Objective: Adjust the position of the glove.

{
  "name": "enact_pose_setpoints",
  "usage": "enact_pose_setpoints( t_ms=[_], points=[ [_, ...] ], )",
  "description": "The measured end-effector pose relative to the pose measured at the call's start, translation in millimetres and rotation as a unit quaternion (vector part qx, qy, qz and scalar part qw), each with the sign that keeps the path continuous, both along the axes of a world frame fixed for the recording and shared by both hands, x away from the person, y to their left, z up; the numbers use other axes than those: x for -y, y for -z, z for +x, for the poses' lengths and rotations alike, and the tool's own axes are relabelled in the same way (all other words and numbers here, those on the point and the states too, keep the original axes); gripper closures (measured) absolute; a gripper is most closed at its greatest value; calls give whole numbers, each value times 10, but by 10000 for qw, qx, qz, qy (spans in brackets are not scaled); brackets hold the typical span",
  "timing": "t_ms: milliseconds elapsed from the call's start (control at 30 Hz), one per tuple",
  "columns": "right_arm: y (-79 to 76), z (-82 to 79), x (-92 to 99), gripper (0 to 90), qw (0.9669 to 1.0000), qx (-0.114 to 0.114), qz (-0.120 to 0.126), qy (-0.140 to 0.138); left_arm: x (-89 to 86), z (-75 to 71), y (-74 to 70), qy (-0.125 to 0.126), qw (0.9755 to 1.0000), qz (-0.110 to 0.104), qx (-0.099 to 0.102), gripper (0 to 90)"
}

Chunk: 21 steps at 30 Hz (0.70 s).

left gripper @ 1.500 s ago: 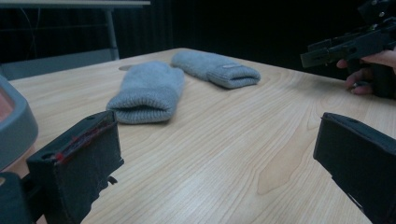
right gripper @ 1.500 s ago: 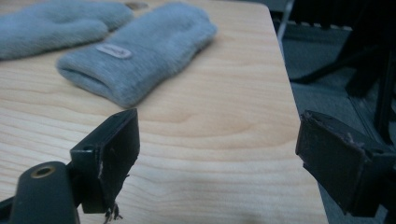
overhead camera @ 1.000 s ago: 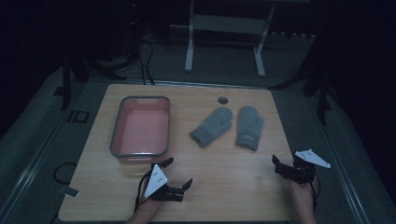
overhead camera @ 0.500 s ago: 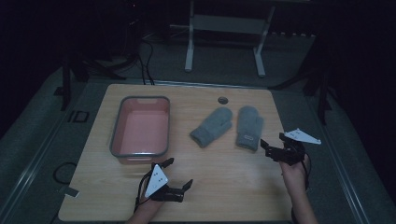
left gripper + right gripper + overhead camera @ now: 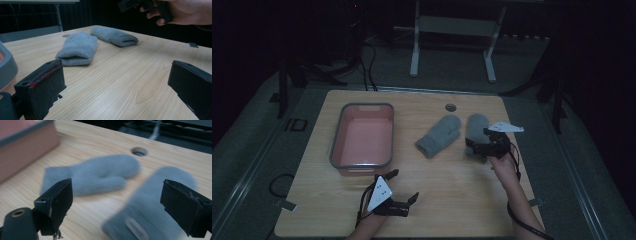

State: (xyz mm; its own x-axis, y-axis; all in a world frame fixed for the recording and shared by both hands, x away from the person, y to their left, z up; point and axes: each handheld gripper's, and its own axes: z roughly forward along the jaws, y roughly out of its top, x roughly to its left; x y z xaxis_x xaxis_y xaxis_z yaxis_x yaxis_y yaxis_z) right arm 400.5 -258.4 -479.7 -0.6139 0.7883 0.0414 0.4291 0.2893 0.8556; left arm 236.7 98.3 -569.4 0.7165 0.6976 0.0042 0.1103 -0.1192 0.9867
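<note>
Two grey mittens, label on one in right gripper view.

We worked in what looked like a darkened lab or recording room: a pale wooden table with a cable hole at 12 o'clock stood on grey carpet, with a white metal stand behind it and loose cables at 11 o'clock.
</note>
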Motion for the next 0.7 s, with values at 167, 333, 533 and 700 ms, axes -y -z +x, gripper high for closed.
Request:
enact_pose_setpoints(
  t_ms=[167, 333, 533, 700],
  points=[
    [69, 140, -168, 135, 9999, -110, 70, -107, -3, 0, 0, 2, 10000, -8, -9, 10],
    [113, 318, -353, 128, 9996, -115, 147, -213, 1, -2, 0, 11, 10000, -2, -2, 10],
    [188, 543, -651, 138, 9997, -167, -140, -131, 0, -2, 0, 29, 10000, -26, -20, 10],
    [254, 678, -750, 204, 9993, -152, -325, -127, 3, -3, 0, 44, 10000, -17, -15, 10]
  ],
)
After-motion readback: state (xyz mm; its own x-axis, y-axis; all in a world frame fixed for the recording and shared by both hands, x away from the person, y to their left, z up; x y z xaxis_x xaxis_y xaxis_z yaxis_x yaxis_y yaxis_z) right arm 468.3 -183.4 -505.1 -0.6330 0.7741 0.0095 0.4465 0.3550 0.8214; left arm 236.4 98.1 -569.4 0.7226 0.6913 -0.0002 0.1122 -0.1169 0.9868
